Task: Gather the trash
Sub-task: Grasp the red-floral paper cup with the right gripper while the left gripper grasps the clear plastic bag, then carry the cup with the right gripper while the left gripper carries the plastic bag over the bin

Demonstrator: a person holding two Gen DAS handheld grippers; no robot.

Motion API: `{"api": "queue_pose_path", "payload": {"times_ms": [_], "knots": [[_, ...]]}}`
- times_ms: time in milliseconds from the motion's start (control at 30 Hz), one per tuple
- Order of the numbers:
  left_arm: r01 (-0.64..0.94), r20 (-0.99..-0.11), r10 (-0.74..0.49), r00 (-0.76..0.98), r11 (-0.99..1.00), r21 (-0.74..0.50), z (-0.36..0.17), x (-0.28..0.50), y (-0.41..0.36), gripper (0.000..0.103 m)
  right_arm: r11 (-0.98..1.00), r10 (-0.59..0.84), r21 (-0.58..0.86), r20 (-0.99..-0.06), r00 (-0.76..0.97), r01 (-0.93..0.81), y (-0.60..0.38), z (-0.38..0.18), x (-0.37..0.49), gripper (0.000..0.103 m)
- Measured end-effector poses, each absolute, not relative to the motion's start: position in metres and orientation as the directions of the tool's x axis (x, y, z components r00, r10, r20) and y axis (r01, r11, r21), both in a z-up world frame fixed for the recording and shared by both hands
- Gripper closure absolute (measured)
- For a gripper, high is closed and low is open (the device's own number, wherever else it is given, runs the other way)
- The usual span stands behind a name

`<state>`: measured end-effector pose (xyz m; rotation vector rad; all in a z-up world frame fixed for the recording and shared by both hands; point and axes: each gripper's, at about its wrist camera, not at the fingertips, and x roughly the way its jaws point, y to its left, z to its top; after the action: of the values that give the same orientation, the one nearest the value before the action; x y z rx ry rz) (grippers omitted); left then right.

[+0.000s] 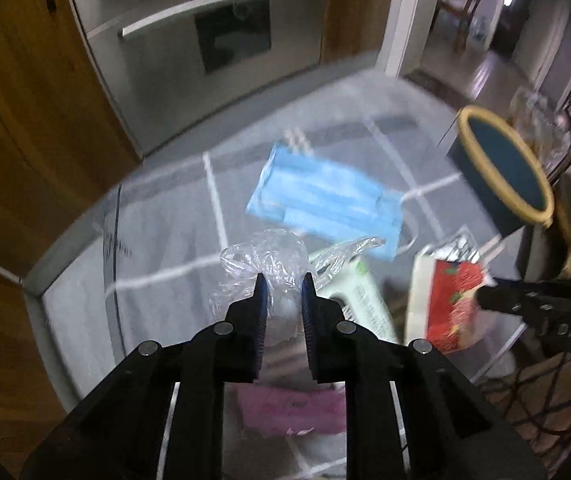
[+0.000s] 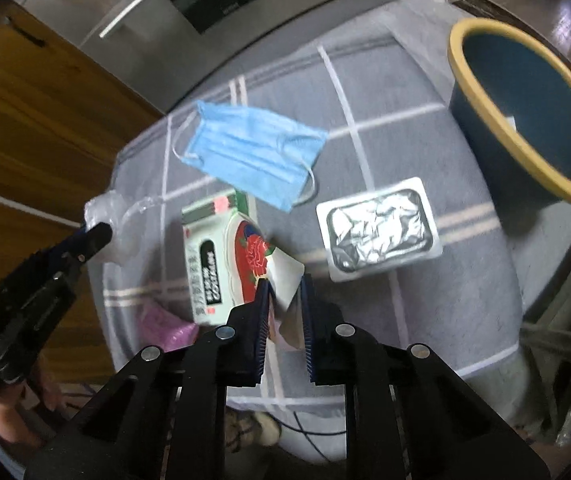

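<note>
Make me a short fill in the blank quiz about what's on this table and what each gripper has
The left gripper is shut on crumpled clear ____.
The right gripper is shut on a packet printed with a red ____.
The face mask on the table is ____ in colour.
The bin has a ____ rim.

Missing: plastic; flower; blue; yellow

"DAS" on right tongs (image 1: 485, 298) (partly hidden) — carton print unreadable

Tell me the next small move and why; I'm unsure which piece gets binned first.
Probably carry the red-and-white flower-printed wrapper, pinched in the right gripper, over the yellow-rimmed dark blue bin; it is nearer that side, while the left gripper holds crumpled clear plastic.
</note>
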<state>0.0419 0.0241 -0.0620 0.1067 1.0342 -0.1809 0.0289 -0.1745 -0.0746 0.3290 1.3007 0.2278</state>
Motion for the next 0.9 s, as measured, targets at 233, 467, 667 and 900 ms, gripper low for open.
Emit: {"api": "queue_pose_path", "payload": {"times_ms": [233, 467, 667, 900], "knots": [[0.239, -0.784, -0.156, 0.601, 0.971, -0.010, -0.030, 0.046, 0.012, 0.087, 0.949, 0.308, 0.308, -0.875, 0.374, -0.062, -0.174, -0.036, 0.036, 0.086], [0.258, -0.737, -0.198, 0.646, 0.966, -0.033, -0.012, 0.050, 0.003, 0.087, 0.967, 0.252, 0.235, -0.841, 0.479, -0.096, -0.190, 0.003, 0.048, 0.086], [0.283, -0.713, -0.233, 0.662, 0.958, -0.051, 0.000, 0.049, -0.005, 0.087, 0.986, 0.168, 0.149, -0.832, 0.529, -0.078, -0.219, 0.021, 0.064, 0.086], [0.303, -0.708, -0.275, 0.651, 0.949, -0.090, 0.000, 0.051, -0.015, 0.087, 0.971, 0.178, 0.234, -0.821, 0.543, 0.037, -0.269, 0.012, 0.077, 0.086]]}}
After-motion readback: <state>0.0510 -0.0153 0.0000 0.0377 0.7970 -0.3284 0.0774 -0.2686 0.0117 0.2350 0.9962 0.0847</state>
